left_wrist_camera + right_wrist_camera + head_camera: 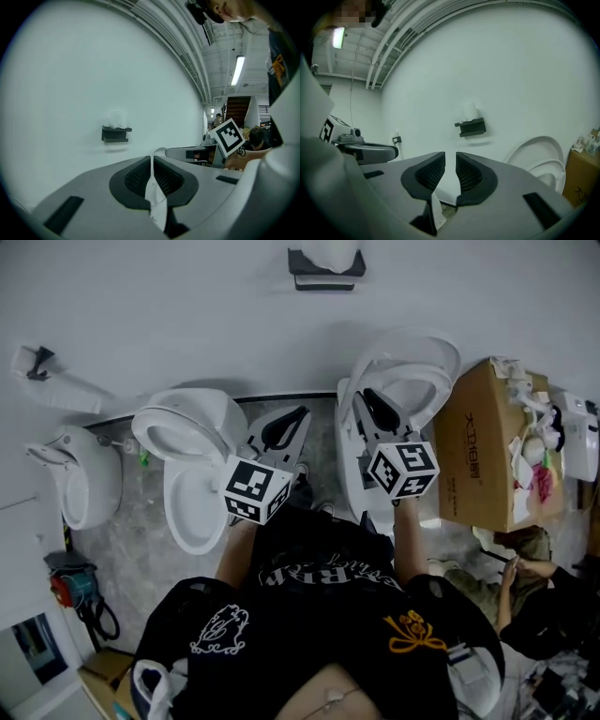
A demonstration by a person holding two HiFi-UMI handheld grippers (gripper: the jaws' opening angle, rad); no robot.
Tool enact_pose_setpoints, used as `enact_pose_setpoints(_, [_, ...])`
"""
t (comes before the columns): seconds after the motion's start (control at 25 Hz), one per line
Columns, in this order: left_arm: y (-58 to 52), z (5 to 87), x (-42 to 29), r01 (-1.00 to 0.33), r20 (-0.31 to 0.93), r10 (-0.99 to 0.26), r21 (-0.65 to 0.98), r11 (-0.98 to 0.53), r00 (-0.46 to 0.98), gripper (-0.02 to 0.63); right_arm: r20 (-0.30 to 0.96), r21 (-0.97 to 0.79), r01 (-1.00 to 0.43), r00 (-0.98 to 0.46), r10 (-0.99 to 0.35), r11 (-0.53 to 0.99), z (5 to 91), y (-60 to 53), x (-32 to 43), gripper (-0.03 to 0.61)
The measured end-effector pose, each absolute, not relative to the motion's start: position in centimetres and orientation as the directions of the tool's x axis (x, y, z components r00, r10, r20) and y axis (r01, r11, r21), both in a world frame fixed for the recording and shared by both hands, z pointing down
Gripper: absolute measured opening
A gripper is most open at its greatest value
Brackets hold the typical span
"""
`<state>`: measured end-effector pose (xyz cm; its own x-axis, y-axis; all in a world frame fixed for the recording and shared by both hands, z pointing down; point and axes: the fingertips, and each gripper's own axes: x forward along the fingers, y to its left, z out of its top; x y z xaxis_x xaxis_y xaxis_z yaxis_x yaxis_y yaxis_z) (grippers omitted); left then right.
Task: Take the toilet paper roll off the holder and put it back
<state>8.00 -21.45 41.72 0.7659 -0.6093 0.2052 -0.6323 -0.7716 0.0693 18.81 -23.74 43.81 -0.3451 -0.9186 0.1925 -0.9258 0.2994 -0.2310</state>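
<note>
The toilet paper roll (334, 253) sits on the holder (324, 276), bare wall (187, 315) around it, well apart from the left hand-held gripper (284, 430), pressed together, and the right hand-held gripper (379, 410), slightly spread, empty.

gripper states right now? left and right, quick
Left gripper: closed, jaws together, nothing identifiable held.
Right gripper: open by a narrow gap, nothing between the jaws.
</note>
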Motion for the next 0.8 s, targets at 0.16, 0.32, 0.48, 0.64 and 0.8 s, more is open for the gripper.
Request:
enact_pose_setpoints(0.16, [-18.2,42.5,8.0,-0.643,0.218,-0.617,0.072,-0.763,0.756,0.032,0.215,-0.248,-0.914,-0.376,-0.901,0.322,45.4,-20.1,17.9,0.072])
enact_pose_setpoints(0.32, [-15.3,43.2,7.3,-0.661,0.231,-0.632,0.070,-0.747,0.740,0.032,0.207,-0.258,-0.899,-0.408,-0.889,0.352,45.9,-17.3,16.8,0.048])
enact_pose_setpoints(0.48, [-13.3,43.7,6.4,-0.673,0.238,-0.642,0.073,-0.736,0.729,0.032,0.199,-0.254,-0.890,-0.431,-0.880,0.378,46.0,-15.3,15.5,0.023])
enact_pose_setpoints(0.64, [-12.5,43.4,6.0,-0.673,0.231,-0.642,0.083,-0.735,0.731,0.032,0.204,-0.254,-0.880,-0.454,-0.867,0.401,46.0,-14.1,14.2,0.018])
enact_pose_setpoints(0.8, [-12.2,43.0,6.0,-0.667,0.227,-0.639,0.068,-0.742,0.735,0.032,0.206,-0.260,-0.878,-0.456,-0.865,0.401,45.9,-13.8,13.4,0.015])
